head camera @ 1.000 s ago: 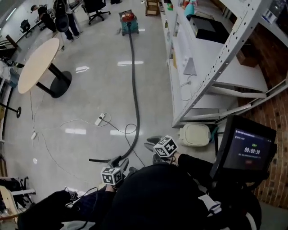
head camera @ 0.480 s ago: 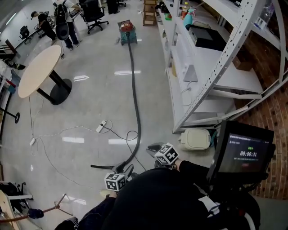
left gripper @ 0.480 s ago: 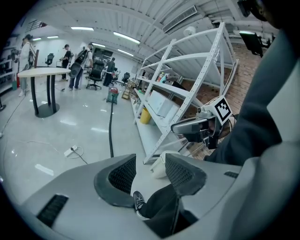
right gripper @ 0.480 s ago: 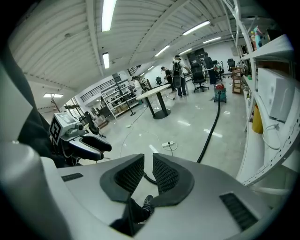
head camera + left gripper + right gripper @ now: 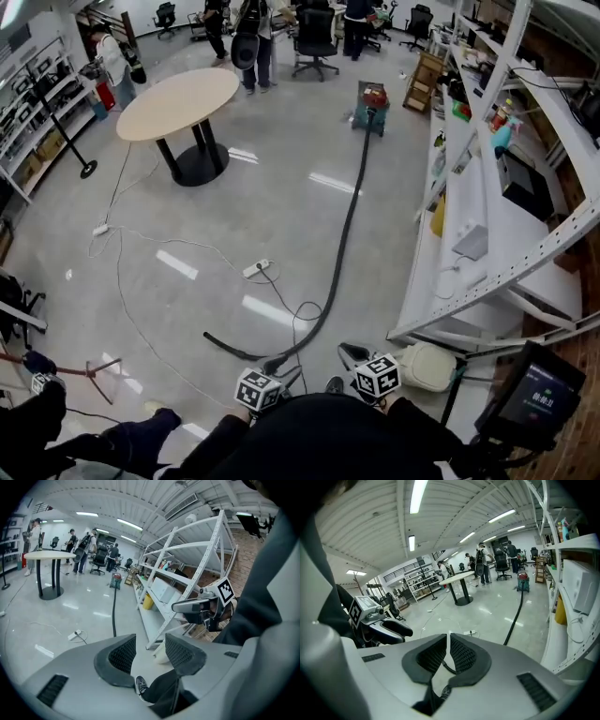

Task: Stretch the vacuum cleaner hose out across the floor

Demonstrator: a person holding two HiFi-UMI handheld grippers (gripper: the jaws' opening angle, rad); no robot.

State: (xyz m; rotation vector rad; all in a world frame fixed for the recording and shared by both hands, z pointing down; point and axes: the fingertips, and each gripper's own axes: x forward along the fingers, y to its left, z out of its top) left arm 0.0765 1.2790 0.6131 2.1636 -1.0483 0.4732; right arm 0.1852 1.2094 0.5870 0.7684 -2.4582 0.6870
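Observation:
The red and teal vacuum cleaner (image 5: 373,97) stands far across the floor. Its black hose (image 5: 345,234) runs toward me and curls left to a loose end (image 5: 214,339) on the floor. My left gripper (image 5: 286,373) hovers above the hose's near bend. It is open, with only floor and a shoe showing between its pads (image 5: 123,654). My right gripper (image 5: 352,354) is held beside it. Its jaws are closing to a sliver, with nothing between the pads (image 5: 461,654). The hose (image 5: 515,616) also runs across the floor in the right gripper view.
A round table (image 5: 178,101) stands at the back left, with several people and office chairs beyond it. A white power strip (image 5: 256,270) and thin cables lie left of the hose. Metal shelving (image 5: 487,244) lines the right side. A beige box (image 5: 429,366) sits at its foot.
The head view has swung up and round, so more of the room shows. Both grippers stay low near my body, and the hose end lies on the floor to their left.

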